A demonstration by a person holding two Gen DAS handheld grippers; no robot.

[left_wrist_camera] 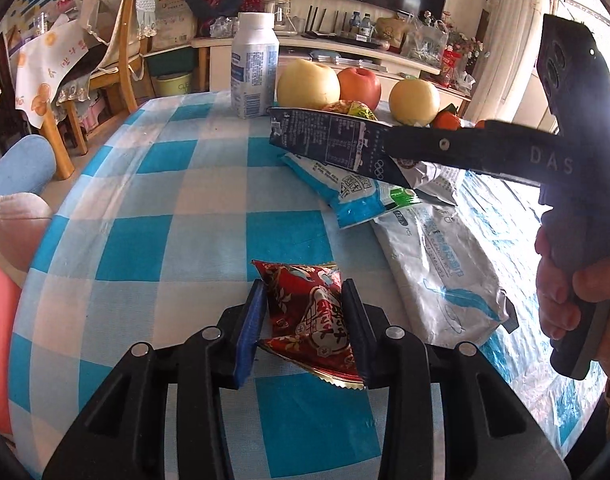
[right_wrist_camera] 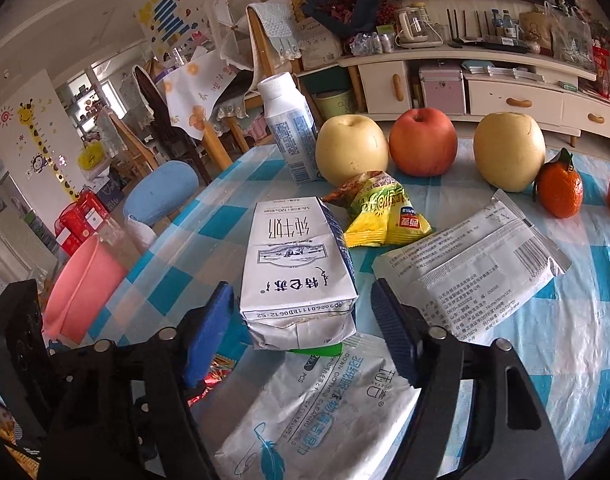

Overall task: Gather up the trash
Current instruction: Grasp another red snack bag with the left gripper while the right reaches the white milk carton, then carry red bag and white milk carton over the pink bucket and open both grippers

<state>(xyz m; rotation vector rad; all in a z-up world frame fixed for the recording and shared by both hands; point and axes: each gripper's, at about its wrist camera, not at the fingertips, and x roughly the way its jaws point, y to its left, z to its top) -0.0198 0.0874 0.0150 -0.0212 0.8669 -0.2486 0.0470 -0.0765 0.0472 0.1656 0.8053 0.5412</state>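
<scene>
While the left tongs (left_wrist_camera: 303, 320) are clenched on a crinkled red foil snack wrapper (left_wrist_camera: 309, 312), blue pads pressing both its sides just over the blue-and-white checked table (left_wrist_camera: 145, 208), the right tongs (right_wrist_camera: 301, 332) stand spread either side of a flattened white-and-navy milk carton (right_wrist_camera: 295, 268). In the right wrist view there's a clear gap between each blue pad and the carton, so nothing is gripped. In the left wrist view the carton (left_wrist_camera: 329, 142) sits just past the right tongs' tip, above the other packets; can't tell from there whether it touches them. Under or beside it: a blue-and-white plastic pouch with a green corner (left_wrist_camera: 353, 192), a large white wet-wipes packet with a blue feather print (right_wrist_camera: 317, 412), and a white flat printed sachet (right_wrist_camera: 469, 272) to the right. A yellow-green crumpled snack bag (right_wrist_camera: 381, 212) lies behind the carton, near the fruit. Back row on the table: a white plastic bottle with a blue label (right_wrist_camera: 291, 128), two yellow pears (right_wrist_camera: 351, 148), a red apple (right_wrist_camera: 421, 142) between them, and small oranges (right_wrist_camera: 561, 190) at the right. A pink plastic basin (right_wrist_camera: 81, 284) sits off the table edge at the left, lower down.
</scene>
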